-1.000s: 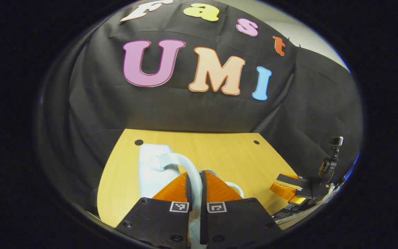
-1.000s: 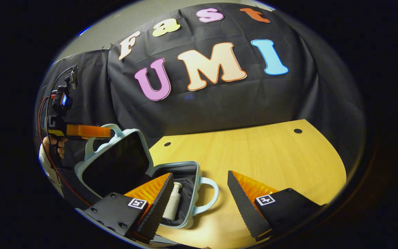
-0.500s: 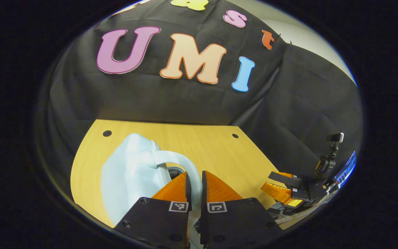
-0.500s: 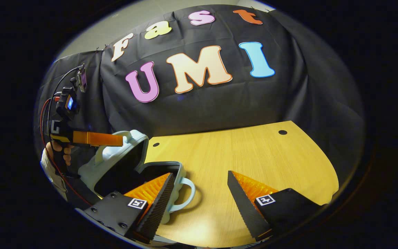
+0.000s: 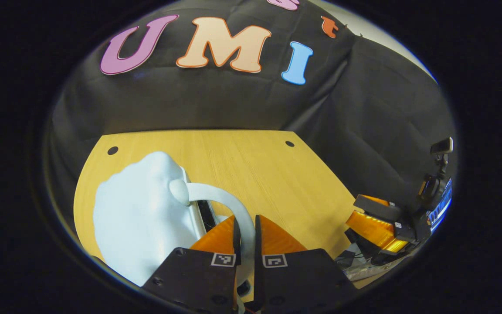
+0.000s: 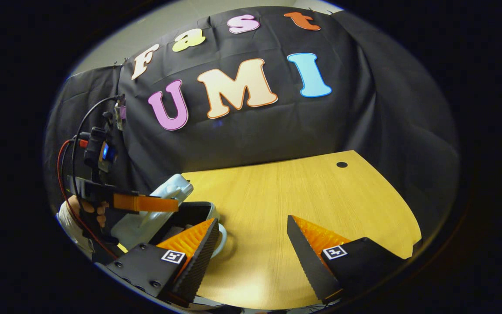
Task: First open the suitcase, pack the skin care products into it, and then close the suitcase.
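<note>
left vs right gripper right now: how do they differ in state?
1. The left gripper is shut on the suitcase lid's handle; the right gripper stands open with nothing between its fingers.
2. The left gripper is over the suitcase lid; the right gripper is over the bare table, beside the case.
Shared: both point toward the booth's back wall.

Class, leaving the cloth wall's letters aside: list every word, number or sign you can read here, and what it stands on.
Suitcase: no writing visible.
Left gripper, shut on the handle: two square coded patterns on it, no words.
Right gripper: the same kind of patterns.
Table: none.
Small lit screen: too blurred to read.
</note>
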A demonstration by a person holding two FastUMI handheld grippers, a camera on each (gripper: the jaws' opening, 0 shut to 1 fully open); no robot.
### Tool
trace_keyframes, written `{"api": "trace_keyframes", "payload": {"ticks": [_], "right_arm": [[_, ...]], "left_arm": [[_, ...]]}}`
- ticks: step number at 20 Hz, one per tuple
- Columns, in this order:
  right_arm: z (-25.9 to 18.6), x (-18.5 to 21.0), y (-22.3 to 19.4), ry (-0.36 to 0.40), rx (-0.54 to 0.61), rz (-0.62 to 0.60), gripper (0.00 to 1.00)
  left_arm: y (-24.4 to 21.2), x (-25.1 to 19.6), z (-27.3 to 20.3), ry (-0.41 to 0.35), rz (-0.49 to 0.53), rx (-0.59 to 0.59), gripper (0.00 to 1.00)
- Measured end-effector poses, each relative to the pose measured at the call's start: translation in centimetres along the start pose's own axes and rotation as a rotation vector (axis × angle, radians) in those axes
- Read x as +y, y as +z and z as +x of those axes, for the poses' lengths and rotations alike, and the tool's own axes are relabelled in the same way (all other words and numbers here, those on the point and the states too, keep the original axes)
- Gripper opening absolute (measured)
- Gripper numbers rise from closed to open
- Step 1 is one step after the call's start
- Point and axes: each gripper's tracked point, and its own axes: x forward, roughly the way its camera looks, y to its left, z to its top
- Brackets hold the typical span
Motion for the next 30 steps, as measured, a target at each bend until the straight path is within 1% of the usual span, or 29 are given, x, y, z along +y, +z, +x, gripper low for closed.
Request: {"api": "trace_keyframes", "payload": {"ticks": [1,2,5,6,7,8,9,11,12,13,14,16,18,20,21,22,23,24,25,27,28,29,30], "right_arm": [[-0.2,-0.4,0.0,-0.006,-0.002,0.001,0.98],[-0.3,-0.9,0.1,-0.012,-0.003,0.003,0.98],[-0.7,-2.0,0.2,-0.026,-0.005,0.011,0.98],[-0.8,-2.3,0.1,-0.028,-0.006,0.01,0.98],[-1.0,-2.7,0.2,-0.03,-0.006,0.008,0.98],[-1.1,-3.0,0.2,-0.031,-0.007,0.006,0.94],[-1.2,-3.4,0.4,-0.034,-0.011,0.004,0.98],[-1.4,-3.8,1.0,-0.035,-0.025,0.002,0.98],[-1.5,-3.9,1.6,-0.033,-0.038,0.001,0.98],[-1.5,-4.1,2.6,-0.033,-0.061,-0.001,0.98],[-1.5,-4.2,3.7,-0.035,-0.091,-0.006,0.98],[-1.7,-4.6,6.9,-0.049,-0.173,-0.033,0.98],[-2.1,-4.7,10.4,-0.064,-0.268,-0.07,0.98],[-2.8,-4.2,13.7,-0.07,-0.363,-0.102,0.98],[-3.1,-3.9,15.2,-0.068,-0.401,-0.117,0.93],[-3.5,-3.5,16.3,-0.067,-0.438,-0.131,0.98],[-4.1,-3.2,17.6,-0.07,-0.481,-0.146,0.98],[-4.4,-3.1,18.8,-0.073,-0.519,-0.157,0.94],[-4.9,-2.9,19.6,-0.071,-0.546,-0.16,0.98],[-5.3,-2.3,20.1,-0.058,-0.559,-0.165,0.98],[-5.4,-2.3,20.0,-0.056,-0.559,-0.164,0.94],[-5.6,-2.4,20.3,-0.058,-0.565,-0.158,0.98],[-5.5,-2.3,20.3,-0.06,-0.56,-0.149,0.98]], "left_arm": [[-0.5,-0.2,0.4,0.006,0.003,0.008,0.12],[-0.9,-0.4,0.9,0.013,0.01,0.02,0.1],[-2.4,-1.1,2.6,0.031,0.03,0.058,0.1],[-3.0,-1.2,3.0,0.037,0.039,0.071,0.1],[-3.2,-0.9,3.3,0.048,0.046,0.077,0.13],[-2.9,-1.2,3.3,0.053,0.053,0.051,0.12],[-2.5,-1.7,3.4,0.053,0.065,0.03,0.33],[-1.1,-2.6,3.1,0.071,0.094,-0.029,0.75],[-0.2,-3.0,2.8,0.084,0.107,-0.065,0.72],[0.7,-3.4,2.4,0.103,0.114,-0.115,0.83],[2.0,-3.6,1.7,0.133,0.117,-0.179,0.8],[4.8,-3.8,0.0,0.2,0.125,-0.31,0.83],[7.4,-4.5,-1.8,0.245,0.156,-0.434,0.87],[9.4,-5.2,-3.2,0.275,0.197,-0.504,0.89],[10.0,-5.7,-3.7,0.279,0.209,-0.529,0.92],[10.5,-6.5,-3.9,0.27,0.209,-0.535,0.92],[10.9,-7.1,-4.1,0.258,0.204,-0.545,0.92],[11.4,-7.6,-4.3,0.251,0.194,-0.552,0.92],[12.1,-7.8,-4.3,0.244,0.189,-0.565,0.92],[12.8,-8.0,-4.4,0.241,0.188,-0.572,0.92],[13.0,-8.1,-4.4,0.238,0.188,-0.573,0.92],[13.3,-8.3,-4.4,0.231,0.185,-0.576,0.92],[13.3,-8.3,-4.3,0.229,0.187,-0.561,0.92]]}}
